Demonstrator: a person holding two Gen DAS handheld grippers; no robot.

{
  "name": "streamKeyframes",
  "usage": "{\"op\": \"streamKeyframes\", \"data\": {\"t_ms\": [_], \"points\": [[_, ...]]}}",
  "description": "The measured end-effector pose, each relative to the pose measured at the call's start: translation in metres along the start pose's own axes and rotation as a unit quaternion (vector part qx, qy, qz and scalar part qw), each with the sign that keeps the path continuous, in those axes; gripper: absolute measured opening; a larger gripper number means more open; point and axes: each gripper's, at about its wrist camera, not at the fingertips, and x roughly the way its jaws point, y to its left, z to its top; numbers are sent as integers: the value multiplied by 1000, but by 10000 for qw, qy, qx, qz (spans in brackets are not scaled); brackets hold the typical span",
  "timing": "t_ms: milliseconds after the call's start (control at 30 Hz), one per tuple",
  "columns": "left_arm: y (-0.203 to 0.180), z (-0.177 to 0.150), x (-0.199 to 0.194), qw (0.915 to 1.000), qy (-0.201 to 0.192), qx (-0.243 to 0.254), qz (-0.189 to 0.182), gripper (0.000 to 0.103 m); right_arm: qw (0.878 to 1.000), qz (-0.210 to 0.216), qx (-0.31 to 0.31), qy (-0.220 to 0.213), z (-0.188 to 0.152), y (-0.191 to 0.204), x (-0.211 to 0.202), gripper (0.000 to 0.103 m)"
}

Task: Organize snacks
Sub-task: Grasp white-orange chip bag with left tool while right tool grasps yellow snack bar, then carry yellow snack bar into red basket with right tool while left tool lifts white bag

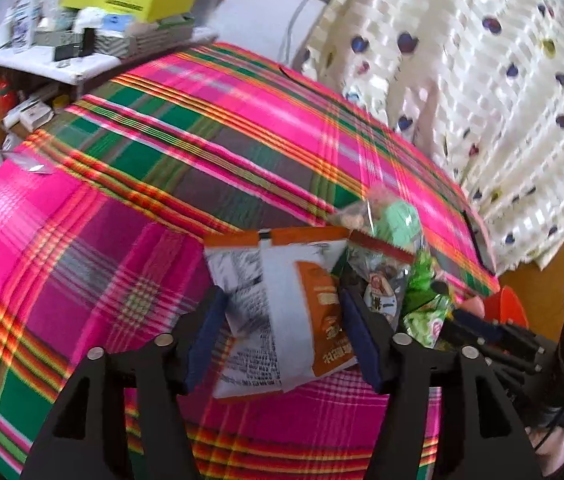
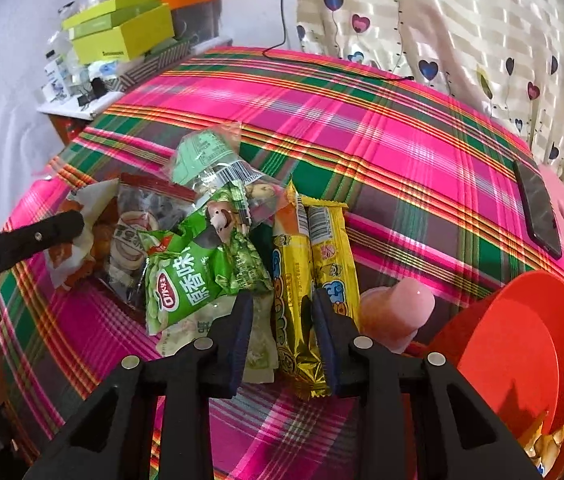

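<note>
Snacks crowd a bright pink-and-green plaid cloth (image 1: pixel 130 208): the left gripper (image 1: pixel 282 336) stands wide around an orange-and-white foil packet (image 1: pixel 301 312), pads clear of it. Right-wrist view: the right gripper (image 2: pixel 282 332) stands narrow astride a yellow foil snack bar (image 2: pixel 295 300), contact unclear, beside a red plastic bowl (image 2: pixel 521 344).

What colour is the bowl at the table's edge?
Red. The bowl shows best in the right wrist view.

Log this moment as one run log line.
left tongs: open around orange-white packet | right tongs: astride yellow bar, grip unclear | red bowl: right
</note>
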Motion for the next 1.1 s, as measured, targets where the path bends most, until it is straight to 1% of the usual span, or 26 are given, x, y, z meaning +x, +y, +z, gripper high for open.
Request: {"op": "streamKeyframes", "data": {"t_ms": [133, 267, 333, 400, 467, 633, 1000, 1100], "points": [[1, -1, 10, 9999, 124, -42, 41, 63, 9999, 55, 127, 61, 6, -6, 7, 28], [-1, -1, 12, 9999, 66, 82, 87, 63, 9996, 80, 215, 158, 9, -8, 16, 29], [-1, -2, 10, 9998, 16, 158, 116, 61, 9991, 214, 306, 198, 8, -11, 19, 28], [-2, -4, 8, 9995, -53, 272, 153, 58, 9990, 252, 313, 185, 5, -11, 18, 20], [-3, -5, 6, 9991, -85, 356, 190, 57, 9991, 261, 301, 147, 3, -9, 17, 20], [-3, -9, -4, 9988, -163, 426, 201, 53, 9991, 260, 342, -74, 0, -10, 2, 20], [-1, -17, -41, 9971, -521, 467, 289, 52, 9973, 396, 385, -476, -16, -6, -40, 20], [-4, -19, -50, 9968, -583, 489, 254, 52, 9968, 426, 371, -565, -21, -5, -50, 20]]}}
